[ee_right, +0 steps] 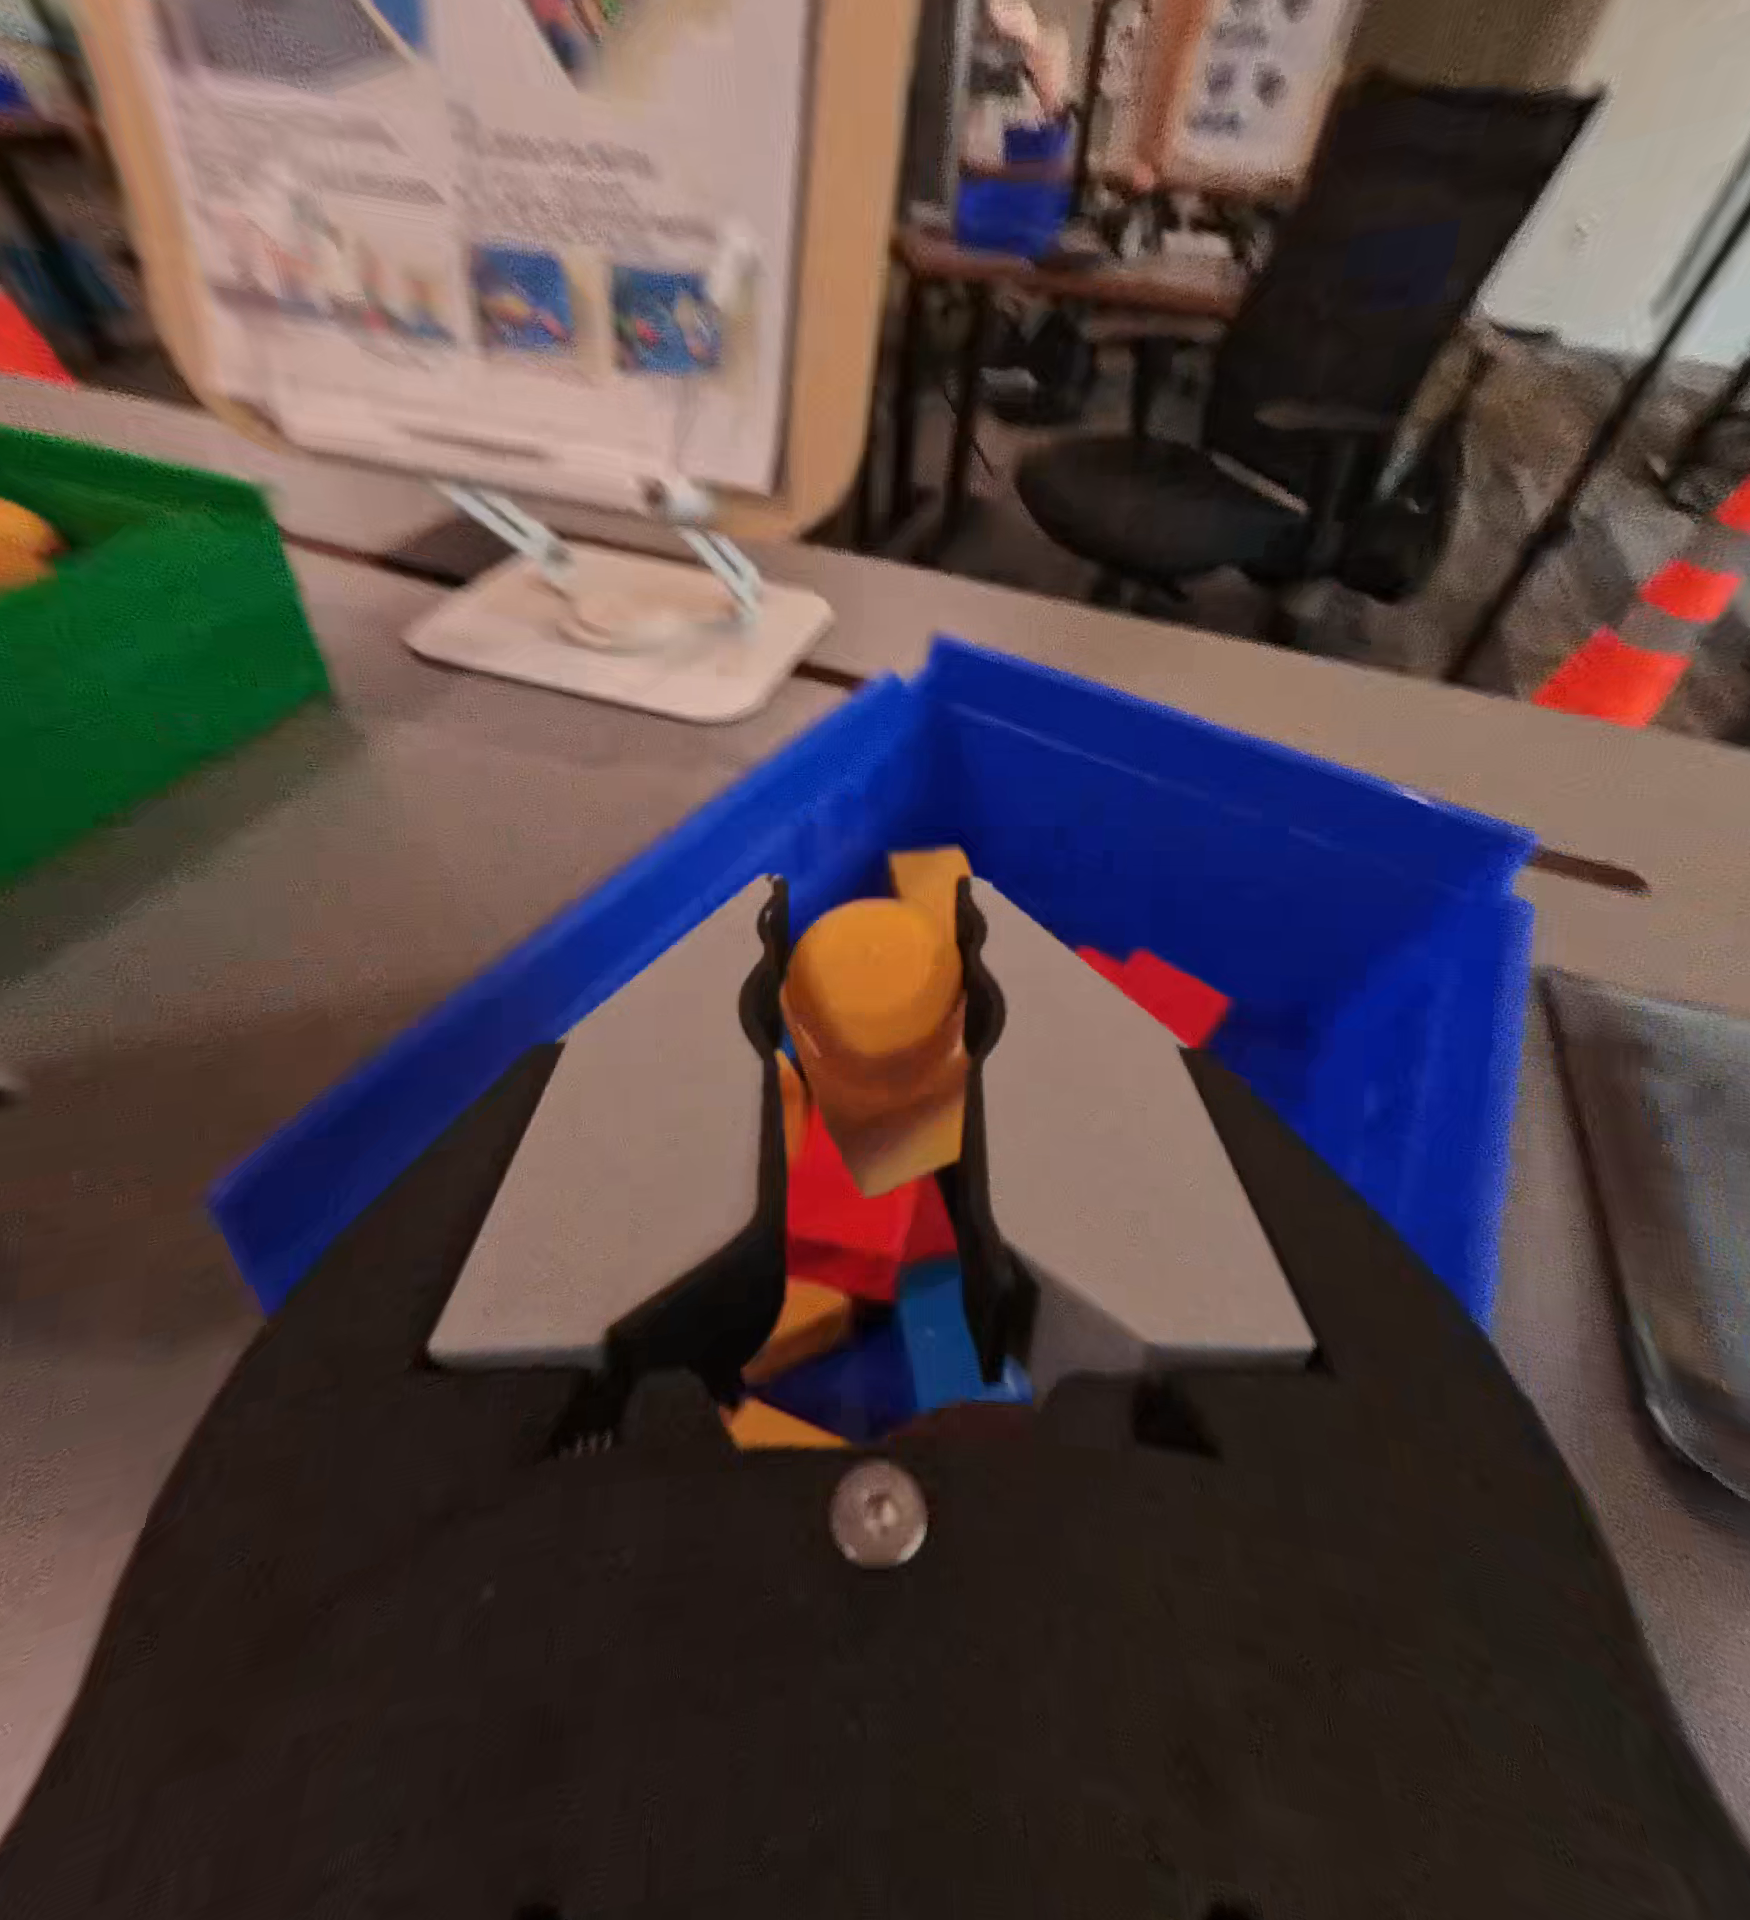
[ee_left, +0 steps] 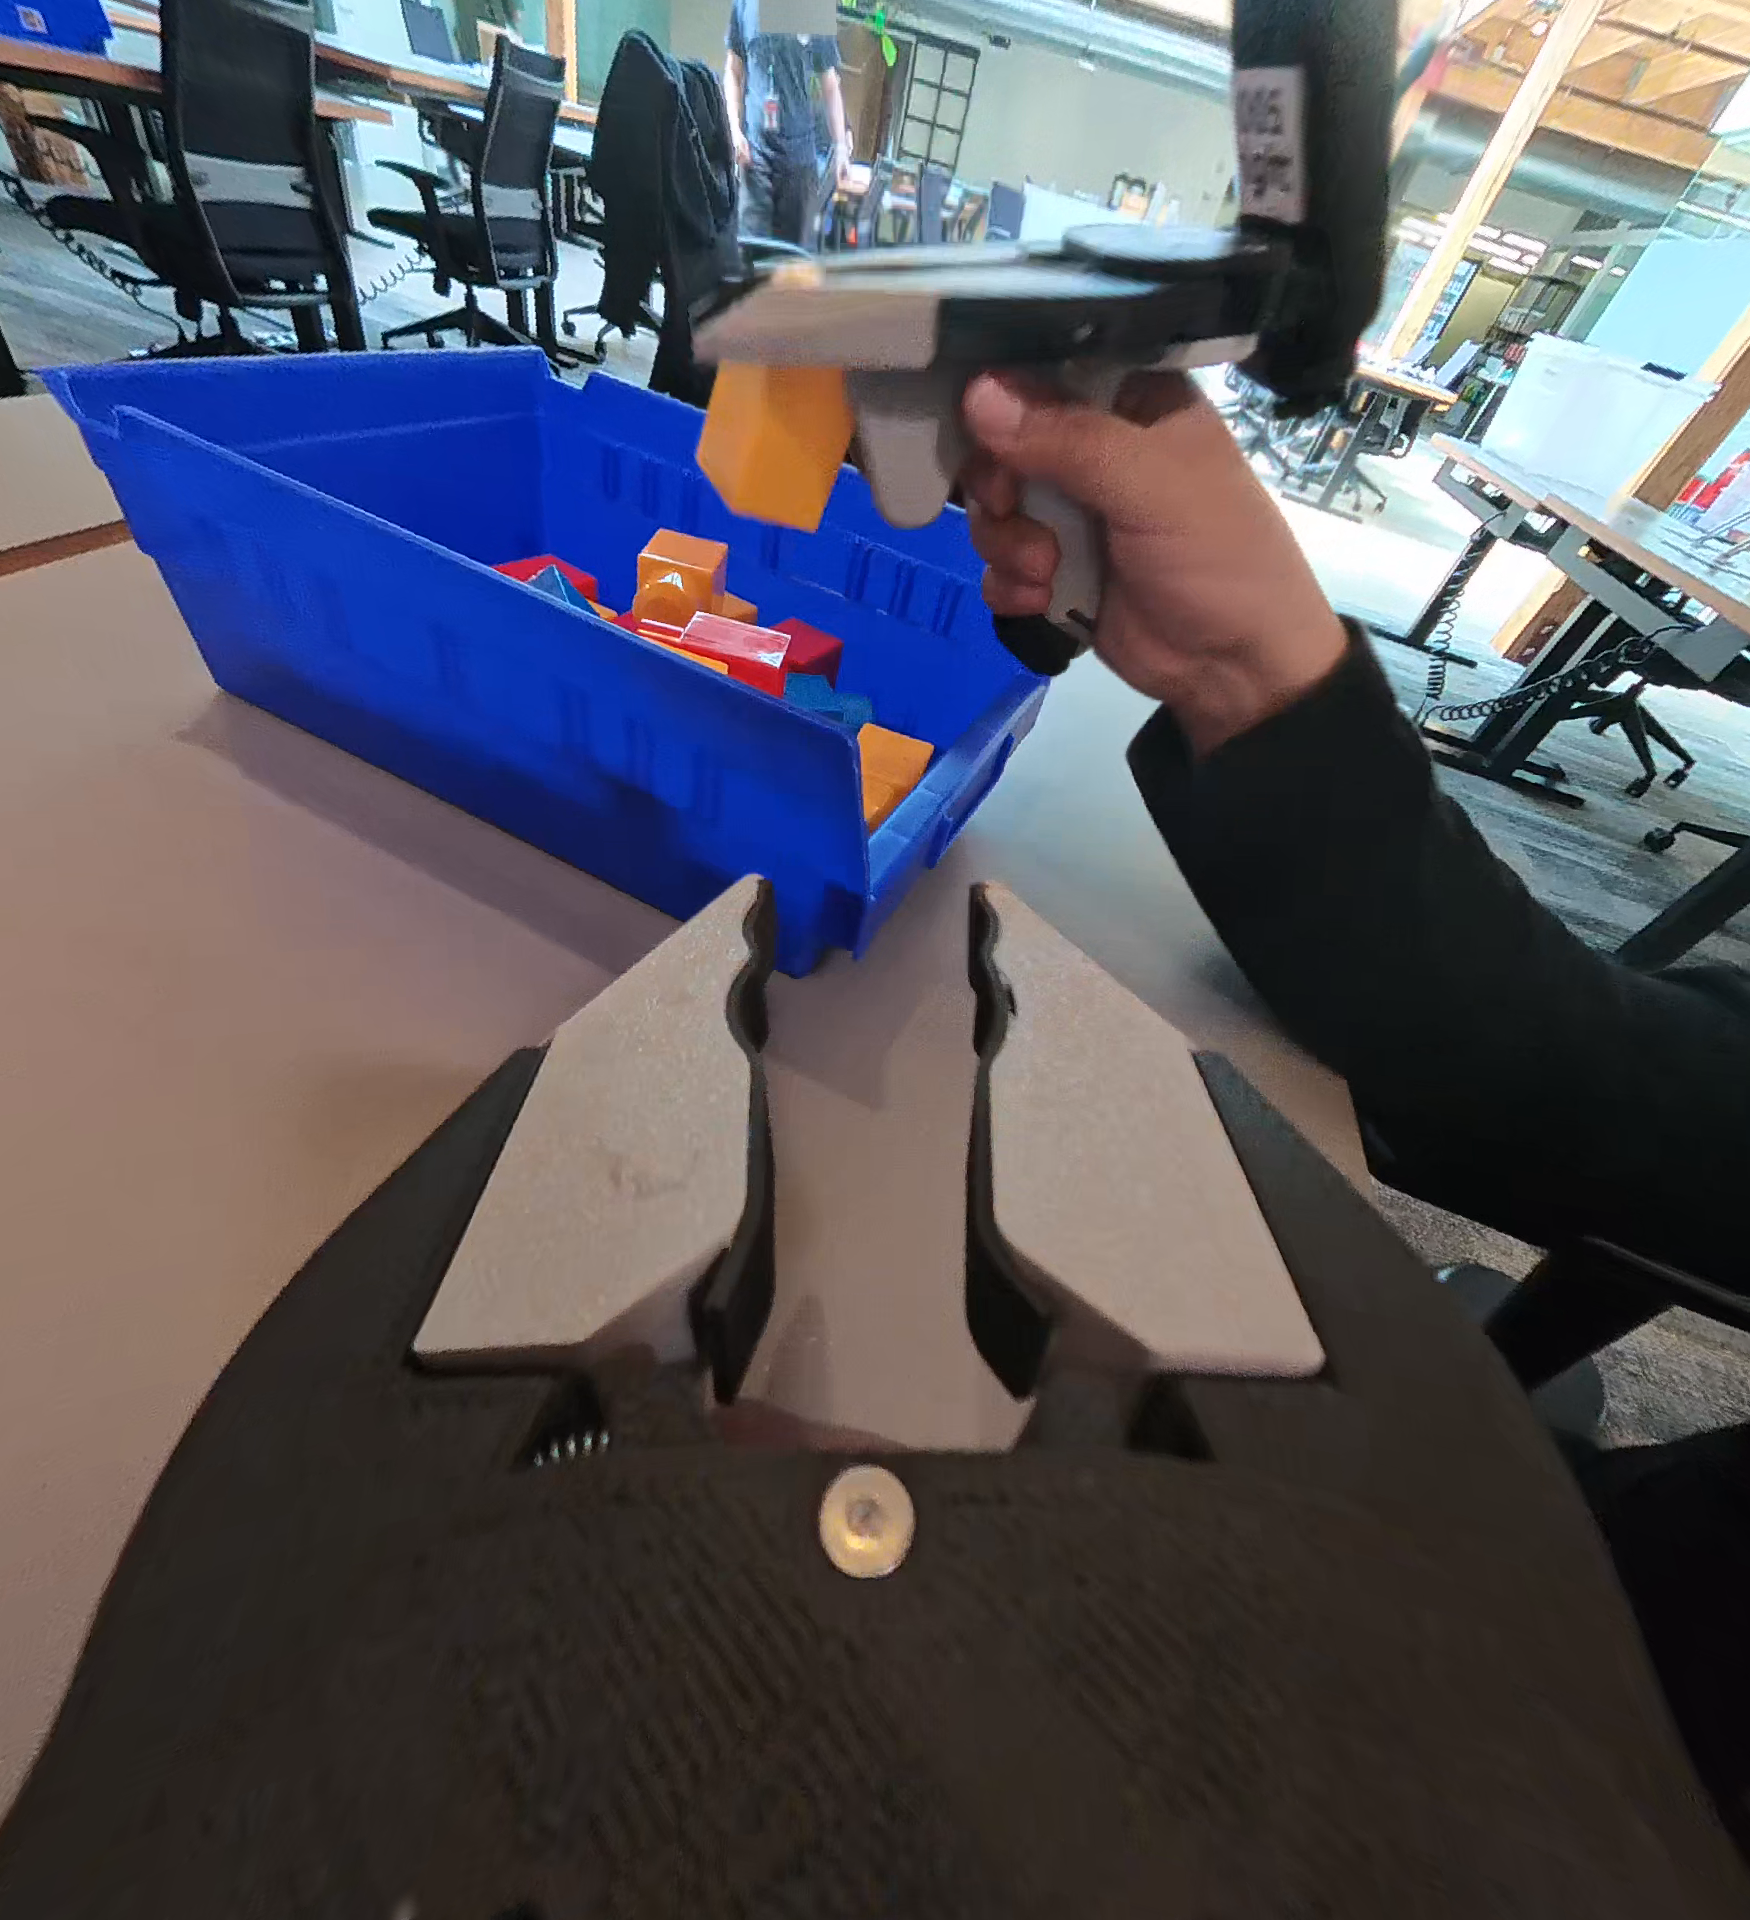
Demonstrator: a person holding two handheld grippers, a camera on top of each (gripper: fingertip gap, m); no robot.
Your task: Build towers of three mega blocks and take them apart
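My right gripper [ee_right: 869, 966] is shut on an orange mega block [ee_right: 876, 1029], pads pressed on its round stud, and holds it above the blue bin [ee_right: 1266, 862]. The left wrist view shows the same orange block [ee_left: 772, 447] hanging from the right gripper [ee_left: 798, 332] over the blue bin [ee_left: 414, 623]. The bin holds several red, orange and blue blocks [ee_left: 736, 639]. My left gripper [ee_left: 871, 935] is open and empty, low over the grey table [ee_left: 227, 987], just short of the bin's near corner.
A green bin [ee_right: 92, 665] with more blocks stands at the left on the table. A white stand [ee_right: 622, 634] holds a poster board behind the blue bin. A grey cloth [ee_right: 1702, 1195] lies at the right. Office chairs and desks stand beyond the table.
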